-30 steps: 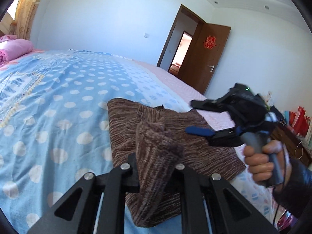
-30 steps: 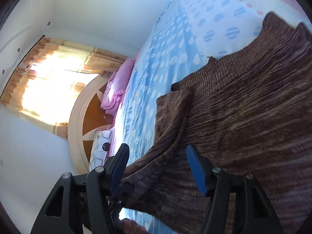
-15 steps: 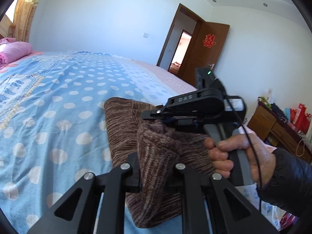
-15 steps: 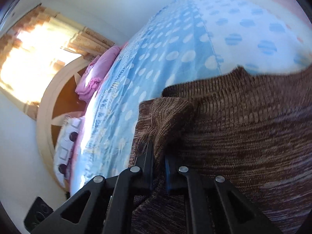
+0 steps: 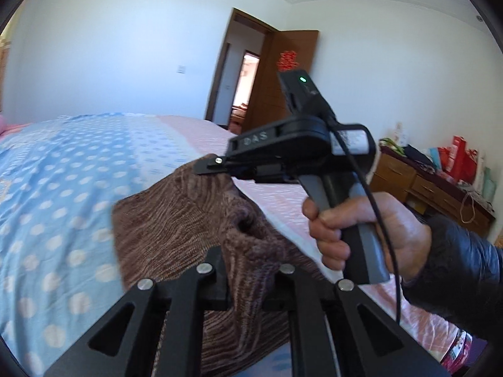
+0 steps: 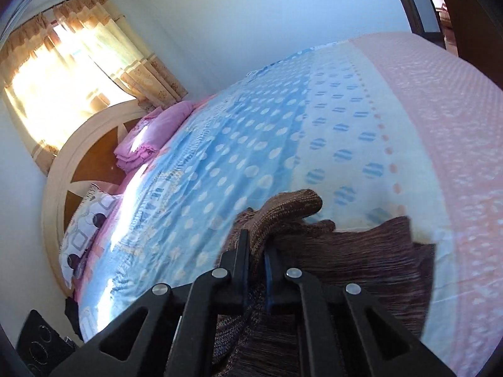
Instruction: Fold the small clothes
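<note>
A brown knitted sweater [image 5: 176,226] lies on the blue dotted bedspread [image 5: 63,182]. My left gripper [image 5: 248,257] is shut on a bunched fold of the sweater at the near edge. My right gripper [image 5: 213,168], held in a hand, is shut on another edge and lifts it above the bed. In the right wrist view the right gripper [image 6: 256,245] pinches a raised fold of the sweater [image 6: 355,260], which hangs down towards the bedspread [image 6: 251,144].
A pink folded quilt [image 6: 151,138] and a patterned pillow [image 6: 85,226] lie by the headboard [image 6: 63,169]. A wooden dresser [image 5: 433,188] with bags stands right of the bed. An open brown door [image 5: 276,75] is behind.
The right gripper closed on the sweater's edge beside the left gripper, and both lifted the fabric off the bed, raising it up.
</note>
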The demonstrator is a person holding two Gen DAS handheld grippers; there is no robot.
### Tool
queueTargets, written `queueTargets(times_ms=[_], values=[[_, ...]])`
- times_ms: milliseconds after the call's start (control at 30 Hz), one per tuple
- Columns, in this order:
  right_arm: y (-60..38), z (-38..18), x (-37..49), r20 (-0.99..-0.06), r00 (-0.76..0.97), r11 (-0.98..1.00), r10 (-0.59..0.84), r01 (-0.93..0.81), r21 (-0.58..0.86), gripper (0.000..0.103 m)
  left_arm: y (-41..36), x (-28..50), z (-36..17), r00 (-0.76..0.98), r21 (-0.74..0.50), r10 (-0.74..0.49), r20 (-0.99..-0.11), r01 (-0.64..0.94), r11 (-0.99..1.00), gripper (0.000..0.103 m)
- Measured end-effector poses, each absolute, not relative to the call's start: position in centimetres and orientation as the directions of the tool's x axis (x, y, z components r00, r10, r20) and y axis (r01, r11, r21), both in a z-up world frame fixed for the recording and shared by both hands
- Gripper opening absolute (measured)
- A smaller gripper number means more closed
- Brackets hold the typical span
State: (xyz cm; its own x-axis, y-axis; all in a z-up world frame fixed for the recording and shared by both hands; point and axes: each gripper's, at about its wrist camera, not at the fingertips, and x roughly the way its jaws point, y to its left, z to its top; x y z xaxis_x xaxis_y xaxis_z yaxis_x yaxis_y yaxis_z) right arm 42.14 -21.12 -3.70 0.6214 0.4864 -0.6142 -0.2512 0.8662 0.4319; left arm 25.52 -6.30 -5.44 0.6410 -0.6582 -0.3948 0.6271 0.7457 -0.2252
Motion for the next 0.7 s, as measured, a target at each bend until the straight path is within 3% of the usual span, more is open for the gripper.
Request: queueTargets(times_ms=[233, 467, 633, 700], values=[[-27.3, -7.2, 42.2, -0.699, 0.596, 0.916, 0.397, -0.204, 0.346, 0.007, -14.6, 25.1, -8.2, 0.541, -0.217, -0.694, -0.475, 0.692, 0.688, 0.011], [-29.6, -12.8, 42.1, -0.739, 0.578, 0.935, 0.345, -0.148, 0.321, 0.007, -18.2, 24.5, -10.3, 0.49, -0.165, -0.633, -0.599, 0.698, 0.697, 0.012], [-30.6, -12.0, 39.9, -0.749, 0.608, 0.955, 0.265, -0.06, 0.289, 0.012, -16.9, 22.8, -10.0, 0.459, -0.193, -0.648, -0.608, 0.706, 0.681, 0.031], [-30.5, -10.5, 37.2, -0.75, 0.647, 0.987, 0.139, -0.024, 0.161, 0.012, -15.0, 21.0, -9.6, 0.467, -0.197, -0.657, -0.591, 0.707, 0.679, 0.052]])
